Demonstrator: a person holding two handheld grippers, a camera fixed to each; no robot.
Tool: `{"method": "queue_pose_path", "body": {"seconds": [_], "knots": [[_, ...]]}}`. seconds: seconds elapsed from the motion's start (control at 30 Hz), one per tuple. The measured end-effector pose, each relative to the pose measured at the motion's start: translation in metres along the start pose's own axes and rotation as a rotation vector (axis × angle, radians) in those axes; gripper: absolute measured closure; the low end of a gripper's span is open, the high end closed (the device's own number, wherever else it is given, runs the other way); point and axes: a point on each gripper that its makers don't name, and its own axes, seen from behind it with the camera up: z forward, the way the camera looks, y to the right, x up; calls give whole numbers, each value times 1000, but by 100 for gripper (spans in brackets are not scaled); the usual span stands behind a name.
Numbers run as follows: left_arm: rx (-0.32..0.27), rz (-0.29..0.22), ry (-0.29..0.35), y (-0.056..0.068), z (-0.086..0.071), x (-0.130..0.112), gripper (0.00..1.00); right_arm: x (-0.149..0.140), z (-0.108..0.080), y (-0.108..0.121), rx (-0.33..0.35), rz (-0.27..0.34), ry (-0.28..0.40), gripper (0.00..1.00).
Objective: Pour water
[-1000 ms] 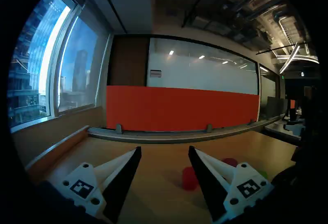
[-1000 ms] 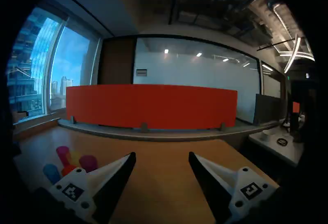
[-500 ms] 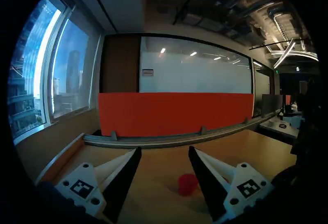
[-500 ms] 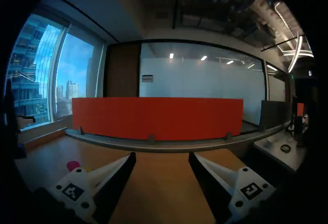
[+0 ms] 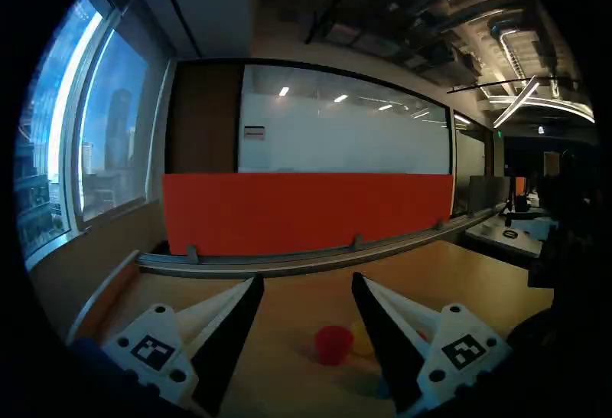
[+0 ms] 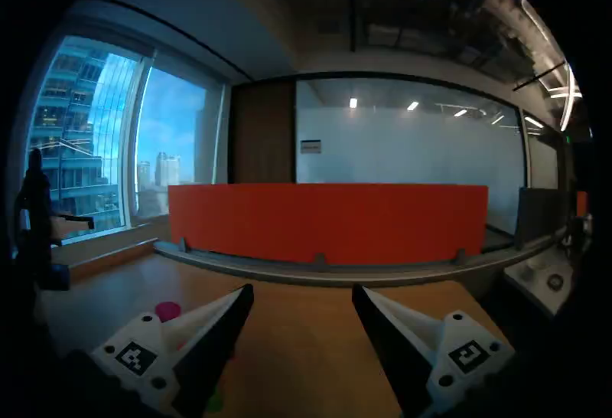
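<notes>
In the left gripper view, the left gripper [image 5: 306, 275] reaches up from the bottom edge. Its two dark fingers are spread wide with nothing between them. Low in the frame, seen through the gap between the fingers, a small red cup [image 5: 333, 344] stands upright on a wooden table [image 5: 298, 307]. A yellow object [image 5: 361, 337] sits just behind the cup to its right, partly hidden by the right-hand finger, and it is too unclear to identify. Across the middle of the frame an orange partition [image 5: 306, 213] runs along the far edge of the table, with a glass wall [image 5: 344, 135] above it. A tall window [image 5: 99, 150] showing city towers fills the left side.

In the right gripper view, the right gripper [image 6: 302, 288] also rises from the bottom edge, its fingers parted and gripping nothing. At lower left, just above the left-hand finger, the rim of a magenta cup [image 6: 167, 311] shows on the table [image 6: 306, 341]. The orange partition [image 6: 329, 223] crosses the centre, and the window [image 6: 115, 158] is at left.
</notes>
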Motion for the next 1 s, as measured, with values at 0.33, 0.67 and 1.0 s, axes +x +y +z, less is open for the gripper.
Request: {"method": "queue_pose_path", "body": {"seconds": [0.33, 0.67, 1.0], "knots": [[-144, -4, 16, 24, -4, 5, 15, 7, -8, -47, 216, -43, 9, 1], [-261, 30, 21, 50, -13, 9, 15, 7, -13, -64, 308, -49, -7, 1], [-330, 55, -38, 66, -18, -10, 15, -9, -20, -79, 387, -68, -75, 0]]}}
